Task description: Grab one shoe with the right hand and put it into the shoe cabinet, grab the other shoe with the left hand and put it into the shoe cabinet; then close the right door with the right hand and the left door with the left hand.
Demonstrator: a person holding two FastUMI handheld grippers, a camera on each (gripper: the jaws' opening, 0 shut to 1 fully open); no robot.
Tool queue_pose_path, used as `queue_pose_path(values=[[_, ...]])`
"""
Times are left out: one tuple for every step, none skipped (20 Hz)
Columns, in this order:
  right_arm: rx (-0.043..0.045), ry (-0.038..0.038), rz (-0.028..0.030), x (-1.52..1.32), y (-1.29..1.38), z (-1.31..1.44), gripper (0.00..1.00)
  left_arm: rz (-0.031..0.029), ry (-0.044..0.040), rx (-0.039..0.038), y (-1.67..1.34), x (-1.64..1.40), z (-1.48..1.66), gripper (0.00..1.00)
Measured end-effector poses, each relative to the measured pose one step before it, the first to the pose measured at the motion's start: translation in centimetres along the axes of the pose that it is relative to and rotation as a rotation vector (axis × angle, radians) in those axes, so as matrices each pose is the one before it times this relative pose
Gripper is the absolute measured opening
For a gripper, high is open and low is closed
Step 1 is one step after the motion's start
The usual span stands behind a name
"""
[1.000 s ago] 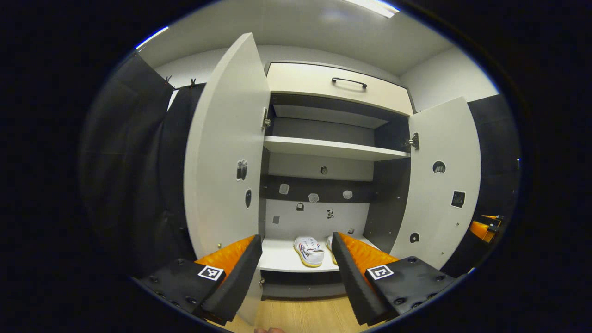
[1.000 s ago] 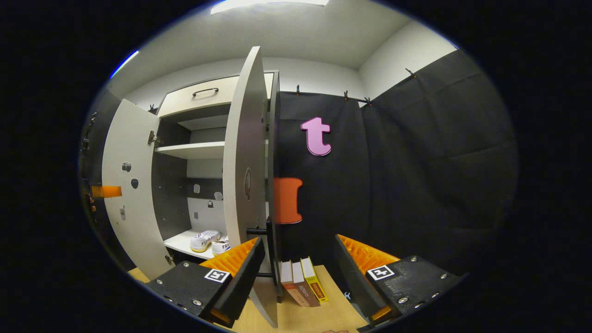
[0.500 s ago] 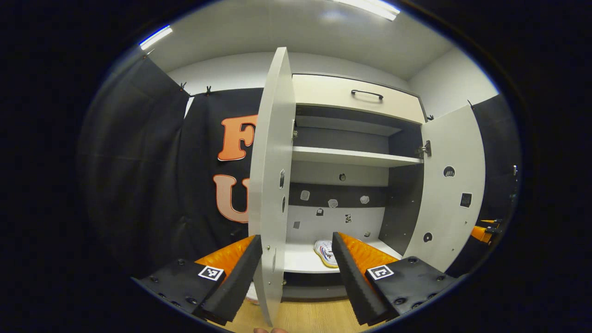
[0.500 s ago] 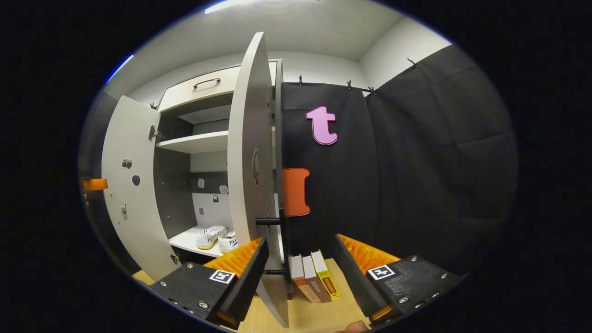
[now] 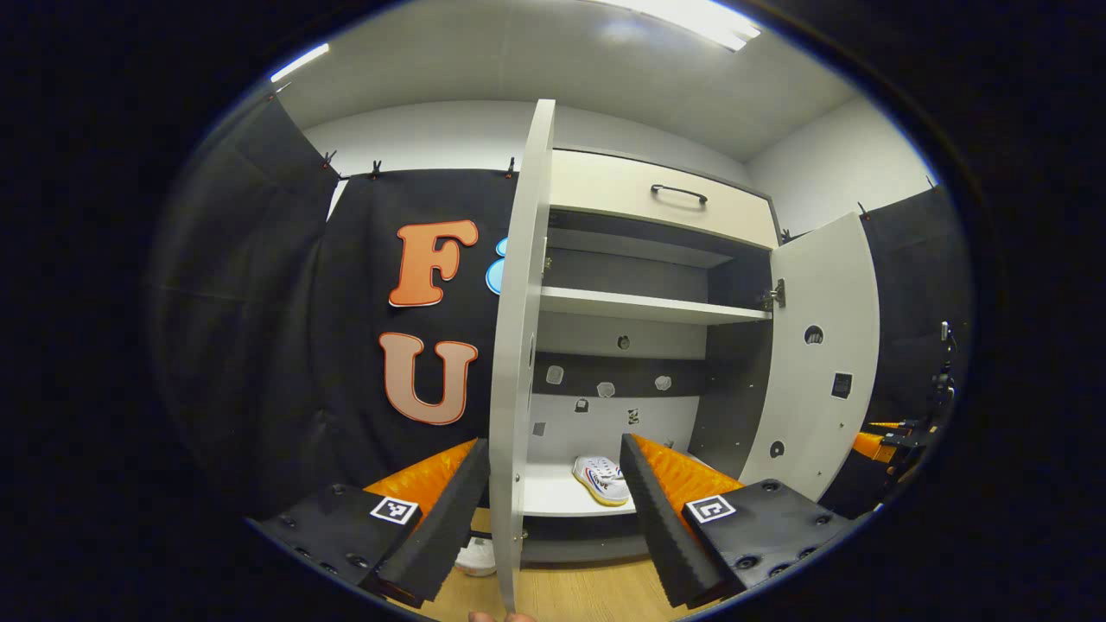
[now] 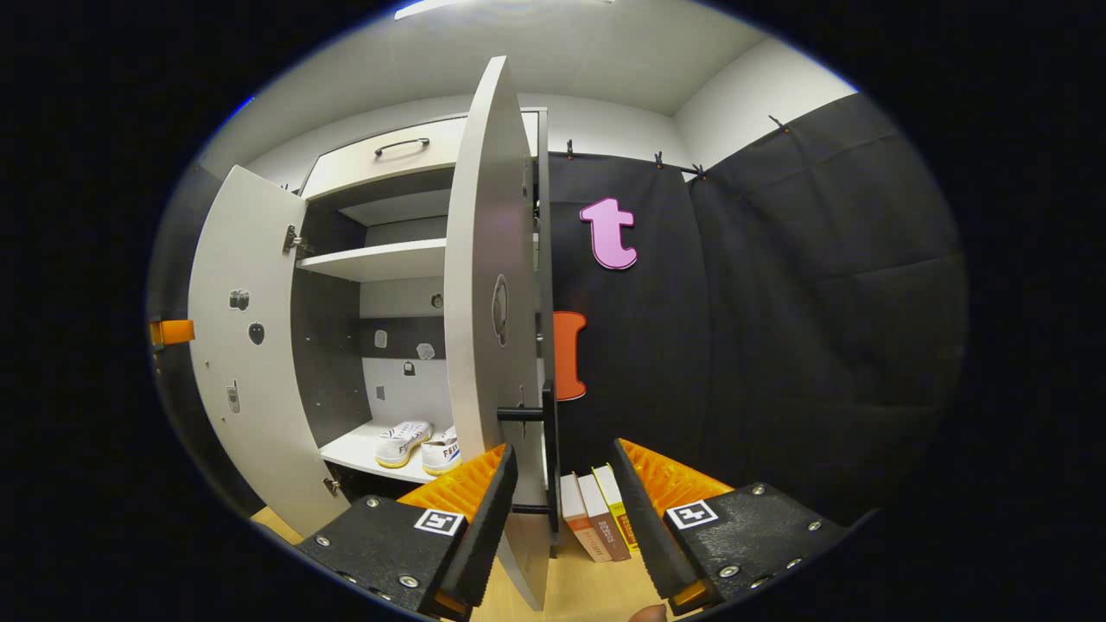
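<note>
Left gripper view: left hand-held gripper [image 5: 553,510] spread, left door [image 5: 521,345] edge-on between fingers; white shoe [image 5: 600,479] on bottom shelf [image 5: 553,497] at 6 o'clock, toe toward camera. Right gripper view: both shoes [image 6: 419,441] side-on at 7 o'clock, long axes slanting; right hand-held gripper [image 6: 557,518] spread astride right door [image 6: 492,345], books [image 6: 596,518] at 6 o'clock.

Black cloth [image 6: 778,302] hangs clipped along white walls [image 5: 821,181] under a white ceiling [image 5: 562,78] with bright strip lights [image 5: 691,13]. The floor [image 5: 570,592] is pale wood. Three books [image 6: 598,518] stand against the cloth.
</note>
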State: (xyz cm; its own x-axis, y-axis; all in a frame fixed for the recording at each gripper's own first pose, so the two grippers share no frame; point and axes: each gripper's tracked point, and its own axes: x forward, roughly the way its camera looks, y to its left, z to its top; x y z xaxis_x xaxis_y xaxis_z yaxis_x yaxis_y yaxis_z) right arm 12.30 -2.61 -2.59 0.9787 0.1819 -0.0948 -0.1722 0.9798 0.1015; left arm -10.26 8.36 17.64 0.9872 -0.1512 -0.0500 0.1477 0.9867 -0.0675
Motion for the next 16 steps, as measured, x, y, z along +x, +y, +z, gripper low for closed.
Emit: queue_pose_path(values=[[-0.00109, 0.00258, 0.01777, 0.191, 1.107, 0.004, 0.7, -0.00176, 0.00049, 0.00723, 0.212, -0.024, -0.061, 0.97], [-0.00531, -0.00199, 0.01515, 0.26, 1.097, -0.083, 0.71, -0.00451, -0.00072, 0.00277, 0.161, -0.054, 0.044, 0.98], [-0.00395, -0.00011, 0.01422, 0.313, 0.99, 0.064, 0.7, -0.00477, -0.0016, -0.00141, 0.094, -0.096, 0.026, 0.97], [-0.00121, 0.00009, 0.0118, 0.358, 0.915, -0.047, 0.7, -0.00389, -0.00173, -0.0029, 0.262, -0.167, 0.128, 0.96], [0.00065, 0.00136, 0.01235, 0.367, 0.827, -0.042, 0.8, -0.00258, -0.00278, -0.00275, 0.442, -0.23, 0.123, 0.96], [0.00587, 0.00253, 0.01327, 0.351, 0.872, -0.045, 0.71, -0.00085, -0.00408, -0.00156, 0.438, -0.211, 0.155, 0.97], [0.00511, 0.0025, 0.01191, 0.481, 0.69, -0.065, 0.71, 0.00256, -0.00446, -0.00046, 0.473, -0.316, -0.01, 0.96], [0.00245, -0.00044, 0.00508, 0.54, 0.661, -0.04, 0.72, 0.00697, -0.00457, -0.0001, 0.58, -0.254, 0.152, 0.97], [0.00028, -0.0039, 0.00279, 0.454, 0.572, -0.066, 0.73, 0.00902, -0.00498, -0.00016, 0.722, -0.287, 0.07, 0.96], [0.0023, -0.00288, 0.00382, 0.483, 0.626, 0.026, 0.75, 0.01051, -0.00319, -0.00065, 0.687, -0.256, 0.143, 0.97], [0.00591, -0.00256, 0.0057, 0.676, 0.596, -0.126, 0.8, 0.01106, -0.00226, -0.00119, 0.787, -0.196, -0.003, 0.96], [0.00948, 0.00097, 0.00539, 0.73, 0.736, -0.134, 0.83, 0.01009, -0.00012, -0.00164, 0.639, -0.22, -0.008, 0.96], [0.01375, 0.00367, 0.00851, 0.798, 0.732, -0.22, 0.88, 0.00999, 0.00093, -0.0027, 0.715, -0.112, -0.001, 0.96], [0.01306, 0.00324, 0.00391, 0.907, 0.809, -0.262, 0.91, 0.00912, 0.002, -0.00269, 0.604, -0.094, -0.044, 0.96], [0.00249, -0.00076, -0.01087, 0.939, 0.347, -0.221, 0.92, 0.00846, 0.00326, -0.0022, 0.744, -0.047, -0.222, 0.96], [-0.00662, -0.00167, -0.0221, 1.052, 0.056, -0.209, 0.93, 0.00913, 0.00388, -0.00182, 0.731, -0.098, -0.147, 0.96]])
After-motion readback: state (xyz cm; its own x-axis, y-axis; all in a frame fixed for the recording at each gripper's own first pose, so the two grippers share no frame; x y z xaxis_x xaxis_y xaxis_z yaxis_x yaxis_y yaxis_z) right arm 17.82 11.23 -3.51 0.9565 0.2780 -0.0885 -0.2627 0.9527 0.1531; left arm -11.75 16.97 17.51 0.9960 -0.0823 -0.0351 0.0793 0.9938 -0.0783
